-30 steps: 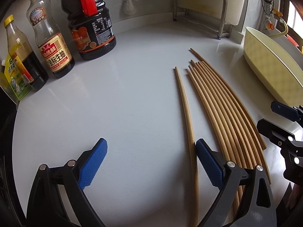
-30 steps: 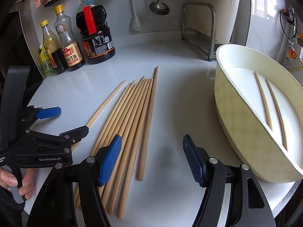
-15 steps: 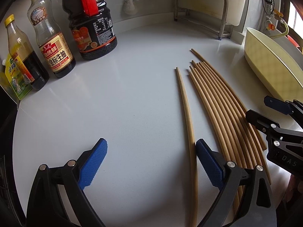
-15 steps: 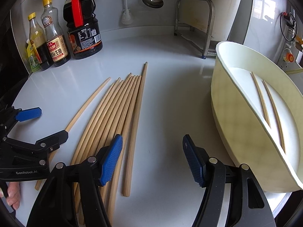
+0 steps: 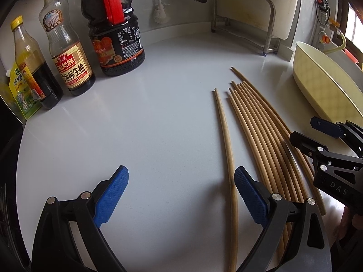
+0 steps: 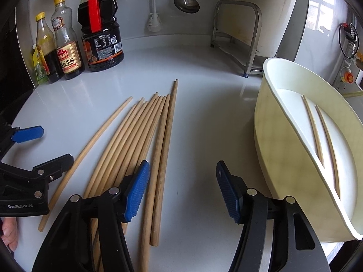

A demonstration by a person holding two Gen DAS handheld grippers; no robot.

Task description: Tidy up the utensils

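In the right wrist view the right gripper (image 6: 182,189) is closing, its blue fingers (image 6: 138,190) apart and grasping nothing; the rightmost two of the bundled chopsticks (image 6: 145,140) lie between them on the white bench (image 6: 204,113). The left gripper (image 5: 181,197) stands released at the bottom of its own view, with the single chopstick (image 5: 224,136) just inside its right finger (image 5: 249,195). The cream tub (image 6: 267,136), at the right of the frame, holds two more chopsticks (image 6: 314,131). Three sauce bottles (image 6: 68,45) stand upper left.
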